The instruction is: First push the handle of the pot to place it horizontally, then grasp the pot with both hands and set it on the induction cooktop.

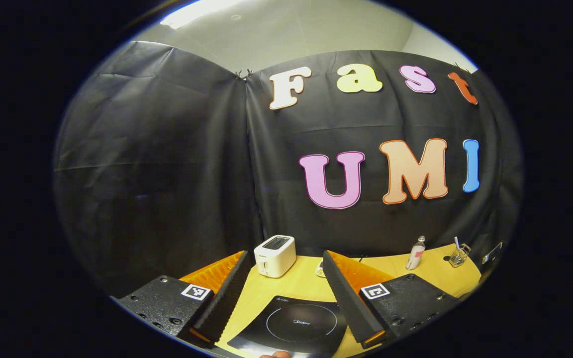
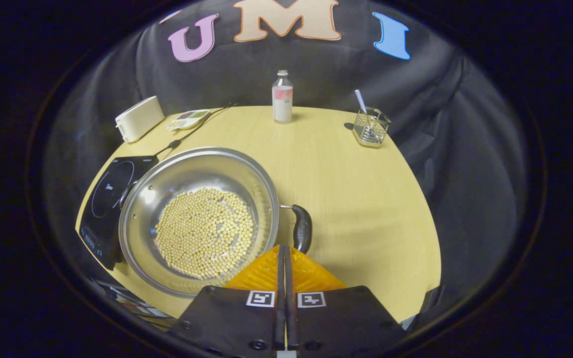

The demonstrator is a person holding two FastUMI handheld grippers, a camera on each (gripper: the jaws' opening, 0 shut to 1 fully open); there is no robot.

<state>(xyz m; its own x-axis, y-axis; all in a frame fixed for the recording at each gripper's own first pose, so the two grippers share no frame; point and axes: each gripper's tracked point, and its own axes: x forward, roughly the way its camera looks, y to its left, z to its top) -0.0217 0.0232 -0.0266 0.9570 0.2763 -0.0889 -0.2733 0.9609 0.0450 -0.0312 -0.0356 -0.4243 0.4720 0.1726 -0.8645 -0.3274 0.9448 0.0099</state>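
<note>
A steel pot (image 2: 199,219) holding several pale beans sits on the yellow table (image 2: 356,199), just right of the black induction cooktop (image 2: 110,196). Its black handle (image 2: 302,227) stands at the pot's right rim, pointing toward me. My right gripper (image 2: 283,247) is shut with nothing between its fingers, its tips right beside the near end of the handle. In the left gripper view my left gripper (image 1: 286,266) is held open above the cooktop (image 1: 296,325), the orange-backed fingers (image 1: 346,288) wide apart.
A white toaster (image 1: 275,255) stands at the back of the table, also the toaster (image 2: 139,118) in the right gripper view. A bottle (image 2: 282,97), a wire cup with a straw (image 2: 371,127) and a small tray (image 2: 188,119) line the far edge. The cooktop's cord (image 2: 187,133) runs back.
</note>
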